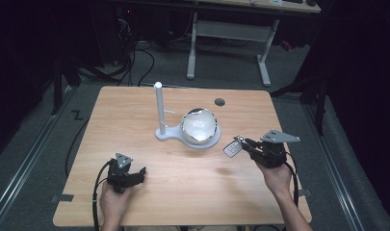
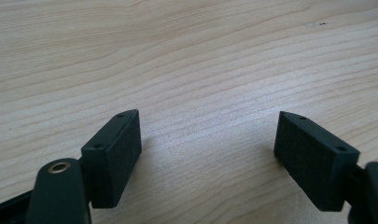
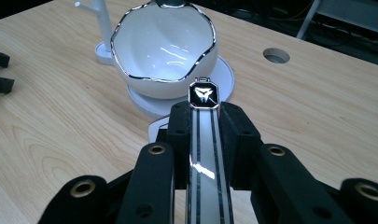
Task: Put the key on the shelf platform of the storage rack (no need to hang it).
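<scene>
One wooden table [image 1: 135, 110] carries one white stand [image 1: 160, 109] with an upright post, and on its round base sits one white bowl [image 3: 164, 46] (wavy silver rim, nothing visible inside). The right gripper [image 3: 204, 122], just beside the bowl, is clamped on one car key [image 3: 204, 135]. The left gripper [image 2: 207, 154] rests low over bare wood, its jaws wide apart and empty.

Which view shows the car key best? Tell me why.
The right gripper view: the car key lies close up, clamped edge-on between the right gripper's jaws, its black emblem end toward the white bowl. The high view shows it small.
</scene>
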`<state>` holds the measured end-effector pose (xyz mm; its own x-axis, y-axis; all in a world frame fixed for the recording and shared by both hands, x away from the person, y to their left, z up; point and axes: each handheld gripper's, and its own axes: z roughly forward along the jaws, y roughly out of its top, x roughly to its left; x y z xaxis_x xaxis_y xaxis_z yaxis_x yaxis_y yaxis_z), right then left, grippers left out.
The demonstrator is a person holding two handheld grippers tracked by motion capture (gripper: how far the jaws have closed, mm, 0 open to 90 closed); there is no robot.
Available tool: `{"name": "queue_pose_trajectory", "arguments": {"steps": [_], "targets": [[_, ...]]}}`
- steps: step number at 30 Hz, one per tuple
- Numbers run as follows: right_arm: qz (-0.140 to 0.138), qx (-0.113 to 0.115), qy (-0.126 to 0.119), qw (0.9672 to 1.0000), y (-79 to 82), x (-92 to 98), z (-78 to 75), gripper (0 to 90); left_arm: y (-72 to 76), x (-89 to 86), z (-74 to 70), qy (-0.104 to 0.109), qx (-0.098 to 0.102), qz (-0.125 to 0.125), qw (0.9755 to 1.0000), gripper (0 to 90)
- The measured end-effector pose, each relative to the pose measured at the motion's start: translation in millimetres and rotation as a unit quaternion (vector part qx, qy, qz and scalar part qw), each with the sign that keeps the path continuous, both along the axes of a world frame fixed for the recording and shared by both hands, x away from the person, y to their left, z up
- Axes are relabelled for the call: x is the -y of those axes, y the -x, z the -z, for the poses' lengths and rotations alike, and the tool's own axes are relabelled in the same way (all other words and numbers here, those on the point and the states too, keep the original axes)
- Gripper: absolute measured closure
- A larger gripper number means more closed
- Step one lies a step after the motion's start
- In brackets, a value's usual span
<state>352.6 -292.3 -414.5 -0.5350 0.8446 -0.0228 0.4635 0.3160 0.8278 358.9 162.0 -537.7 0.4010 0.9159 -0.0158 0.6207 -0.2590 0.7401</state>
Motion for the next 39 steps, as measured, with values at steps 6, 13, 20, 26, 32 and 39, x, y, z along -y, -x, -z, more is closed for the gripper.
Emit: {"name": "queue_pose_trajectory", "arguments": {"steps": [6,13,20,26,32,39], "targets": [[-0.01,0.002,0.0,1.0,-5.0,-7.3,-3.0,75.4,0.0,0.0,0.0,0.0,0.0,0.0,1.0,23.3],[-0.027,0.003,-0.015,0.9995,-15.6,-17.0,-10.2,75.4,0.0,0.1,0.1,0.0,0.001,0.0,1.0,23.3],[-0.033,0.003,-0.021,0.9992,-26.2,-23.7,-16.3,75.4,0.0,0.1,0.1,0.0,0.0,0.0,1.0,23.3],[-0.041,0.007,-0.024,0.9988,-33.2,-30.1,-22.1,75.4,0.0,0.1,0.1,0.0,0.001,0.0,1.0,23.3],[-0.049,0.005,-0.022,0.9986,-44.2,-42.6,-28.4,75.4,0.0,0.0,0.1,0.0,0.0,0.0,1.0,23.3],[-0.057,0.01,-0.015,0.9982,-55.6,-55.5,-32.2,75.4,0.1,0.0,0.0,0.0,0.0,0.0,1.0,23.3]]}}
